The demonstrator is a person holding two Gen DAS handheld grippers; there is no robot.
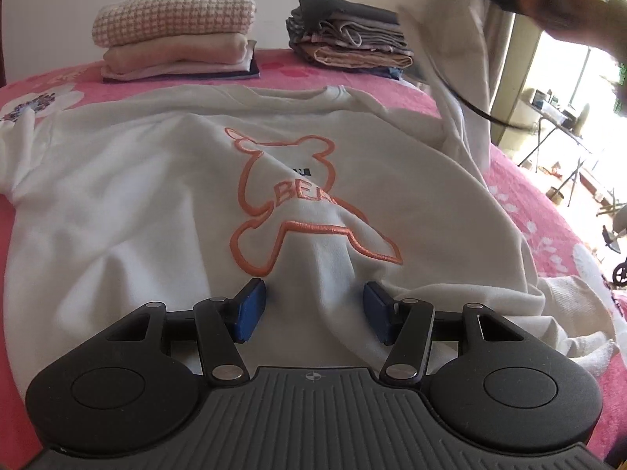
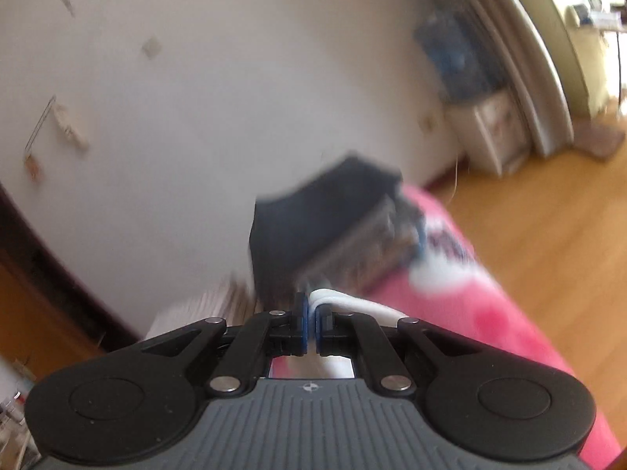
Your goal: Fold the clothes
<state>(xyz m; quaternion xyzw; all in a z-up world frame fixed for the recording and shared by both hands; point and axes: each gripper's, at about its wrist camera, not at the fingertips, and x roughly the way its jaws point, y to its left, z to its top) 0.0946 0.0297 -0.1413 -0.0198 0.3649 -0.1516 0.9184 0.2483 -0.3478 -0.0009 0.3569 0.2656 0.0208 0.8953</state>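
White cotton sweatshirt with orange bear outline [image 1: 219, 180] lies face-up on pink bed [image 1: 548, 211]. Left gripper [image 1: 313, 313] gapes, empty, straddling hem ridge. Right gripper [image 2: 311, 323] pinches its white sleeve [image 2: 352, 301], lifted at 1 o'clock; thin bite may slip and skew the fold.

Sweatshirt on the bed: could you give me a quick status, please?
Left gripper open, low over the hem. Right gripper shut on white fabric, lifted. Sweatshirt front up on the bed. Two folded stacks behind it, clear.

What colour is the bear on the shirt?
Orange outline, bear on white sweatshirt; left wrist view.
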